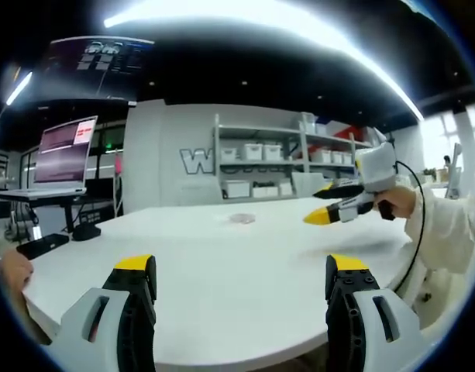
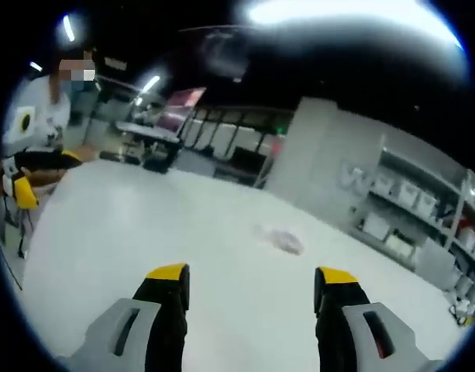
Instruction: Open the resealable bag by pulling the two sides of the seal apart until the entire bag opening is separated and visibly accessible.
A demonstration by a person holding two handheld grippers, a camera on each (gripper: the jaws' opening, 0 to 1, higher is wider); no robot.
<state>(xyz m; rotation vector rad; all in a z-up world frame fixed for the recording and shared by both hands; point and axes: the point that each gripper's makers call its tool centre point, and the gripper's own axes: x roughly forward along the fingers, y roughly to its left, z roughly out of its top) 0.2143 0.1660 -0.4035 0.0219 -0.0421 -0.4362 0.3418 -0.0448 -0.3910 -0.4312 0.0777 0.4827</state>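
Left gripper view: my left gripper (image 1: 242, 291) presents both grey jaws with yellow tips rising from the bottom edge, spread wide, with nothing held between them. Beyond them lies the white round-edged table (image 1: 222, 256). The small clear resealable plastic bag (image 1: 242, 219) rests flat on that table, well apart from my jaws, toward the far side. On the right I see the right gripper (image 1: 318, 218) — grey body, yellow-tipped jaws — held in a person's hand (image 1: 398, 203) with a white sleeve (image 1: 446, 229), raised over the table's right part with its tips pointing toward the bag's side; from here I cannot tell how far those jaws are spread. A black cable (image 1: 418, 232) hangs from it. To the left, an open laptop with a pink-lit screen (image 1: 64, 155) stands on a separate dark desk. White metal shelving with white storage bins (image 1: 276, 159) lines the rear wall.

Right gripper view: the right gripper (image 2: 251, 280) shows its two jaws wide apart and empty. The bag (image 2: 280, 239) lies flat on the table (image 2: 129, 232) ahead of the jaws, not touching them, slightly right of centre. At the far left edge the left gripper (image 2: 22, 190) appears beside a person in white clothing (image 2: 36, 116) — its tips are too small to judge.
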